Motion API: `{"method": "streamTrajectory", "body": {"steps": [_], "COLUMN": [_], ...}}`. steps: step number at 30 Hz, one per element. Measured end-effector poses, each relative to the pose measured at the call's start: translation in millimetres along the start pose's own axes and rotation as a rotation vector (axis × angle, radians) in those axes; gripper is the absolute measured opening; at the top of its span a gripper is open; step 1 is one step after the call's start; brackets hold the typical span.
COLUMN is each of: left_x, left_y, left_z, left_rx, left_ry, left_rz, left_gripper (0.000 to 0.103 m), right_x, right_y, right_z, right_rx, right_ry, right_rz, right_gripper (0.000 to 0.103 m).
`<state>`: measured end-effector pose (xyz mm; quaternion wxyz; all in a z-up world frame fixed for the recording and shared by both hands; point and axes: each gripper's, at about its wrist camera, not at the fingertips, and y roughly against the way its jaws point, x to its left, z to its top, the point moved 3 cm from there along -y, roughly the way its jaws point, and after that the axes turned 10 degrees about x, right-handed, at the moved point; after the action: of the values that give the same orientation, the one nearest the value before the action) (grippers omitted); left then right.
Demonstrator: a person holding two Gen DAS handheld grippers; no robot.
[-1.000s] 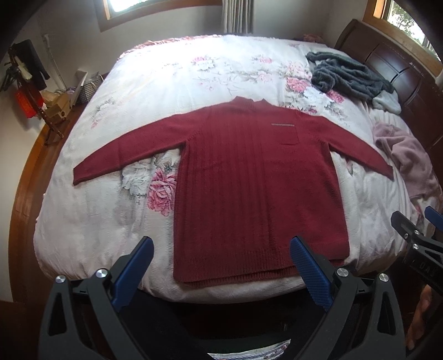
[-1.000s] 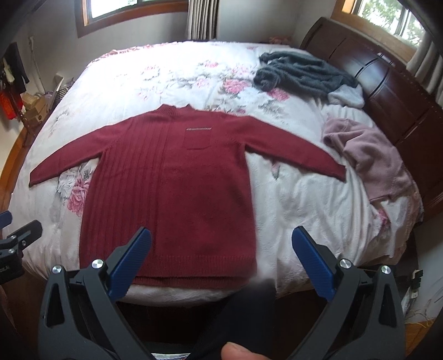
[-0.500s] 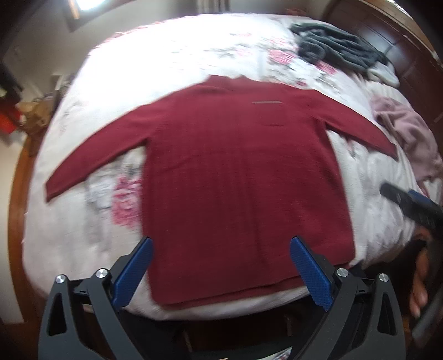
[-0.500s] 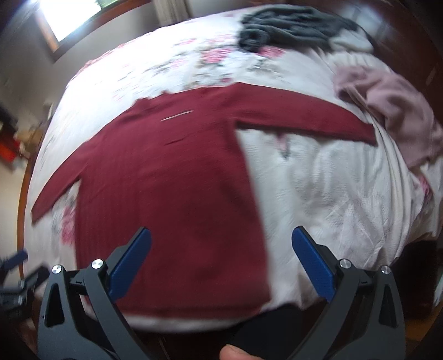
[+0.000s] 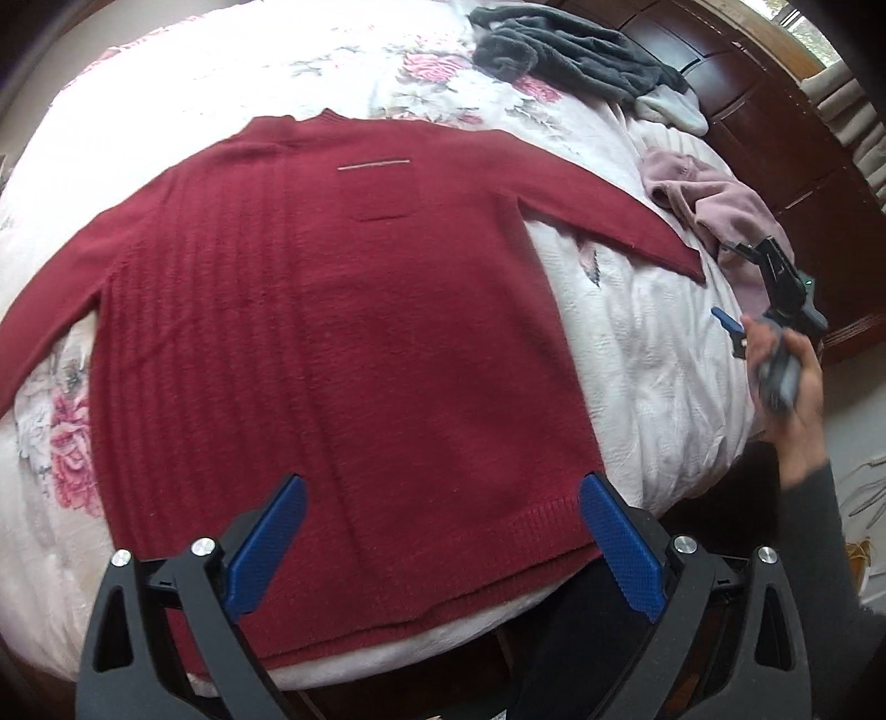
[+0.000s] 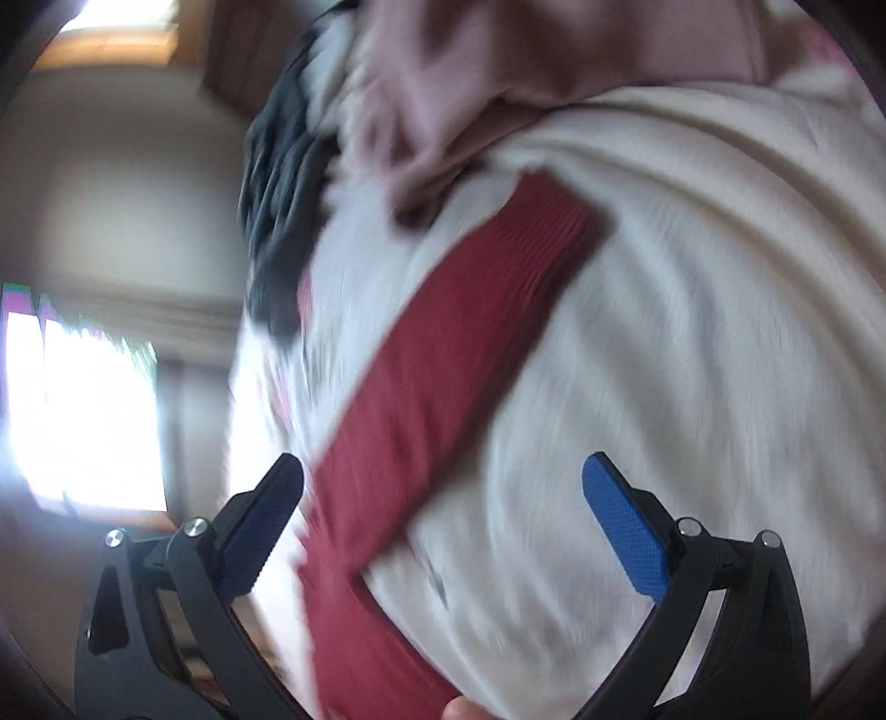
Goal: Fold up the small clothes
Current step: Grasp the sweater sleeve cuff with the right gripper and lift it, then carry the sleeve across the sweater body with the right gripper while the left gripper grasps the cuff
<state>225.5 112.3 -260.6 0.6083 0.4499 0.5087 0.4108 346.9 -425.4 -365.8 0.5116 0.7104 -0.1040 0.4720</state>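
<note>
A dark red knit sweater [image 5: 343,332] lies flat on the bed, front up, both sleeves spread out. My left gripper [image 5: 443,526] hangs open above its hem, holding nothing. In the left wrist view my right gripper [image 5: 758,310] is held by a hand at the bed's right side, just past the right cuff [image 5: 678,252]. The blurred right wrist view shows that red sleeve [image 6: 443,376] running diagonally on the bedspread, its cuff end [image 6: 554,221] ahead. My right gripper [image 6: 443,515] is open over the sleeve, touching nothing.
A floral white bedspread [image 5: 637,343] covers the bed. A pink garment [image 5: 720,205] lies by the right cuff and a grey fleece garment [image 5: 570,50] sits further back. A dark wooden headboard [image 5: 775,127] runs along the right. The pink garment [image 6: 498,66] is also ahead of my right gripper.
My left gripper moved in closer over the sweater's hem. My right gripper swung out to the right side of the bed and turned toward the right sleeve. Both stayed open.
</note>
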Motion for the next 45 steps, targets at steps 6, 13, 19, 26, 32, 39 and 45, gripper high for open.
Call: {"method": "streamTrajectory", "body": {"steps": [6, 13, 19, 26, 32, 39, 45], "left_x": [2.4, 15.3, 42.3, 102.7, 158.0, 194.5, 207.8], "left_y": [-5.6, 13.7, 4.7, -13.6, -2.7, 20.2, 19.1], "left_z": [2.1, 7.4, 9.2, -1.5, -11.1, -22.5, -18.3], "left_rx": [-0.013, -0.132, -0.105, -0.070, -0.163, -0.305, -0.242], "left_ry": [0.005, 0.061, 0.182, 0.346, 0.505, 0.551, 0.521], "left_rz": [-0.016, -0.072, -0.201, -0.289, -0.341, -0.298, -0.269], "left_gripper": [0.099, 0.099, 0.099, 0.099, 0.099, 0.099, 0.099], "right_x": [-49.0, -63.1, -57.4, -35.2, 26.5, 136.2, 209.8], "right_y": [-22.5, -41.0, -51.2, -50.7, -29.5, -9.5, -26.4], "right_z": [64.9, 78.1, 84.4, 83.1, 69.0, 14.7, -41.5], "right_rx": [0.003, -0.033, -0.041, -0.053, -0.090, -0.107, -0.072], "right_ry": [-0.178, -0.189, -0.176, -0.114, 0.047, 0.307, 0.467], "right_rz": [0.120, 0.090, 0.075, 0.048, 0.024, 0.026, 0.034], "right_gripper": [0.060, 0.056, 0.036, 0.015, 0.015, 0.014, 0.014]}}
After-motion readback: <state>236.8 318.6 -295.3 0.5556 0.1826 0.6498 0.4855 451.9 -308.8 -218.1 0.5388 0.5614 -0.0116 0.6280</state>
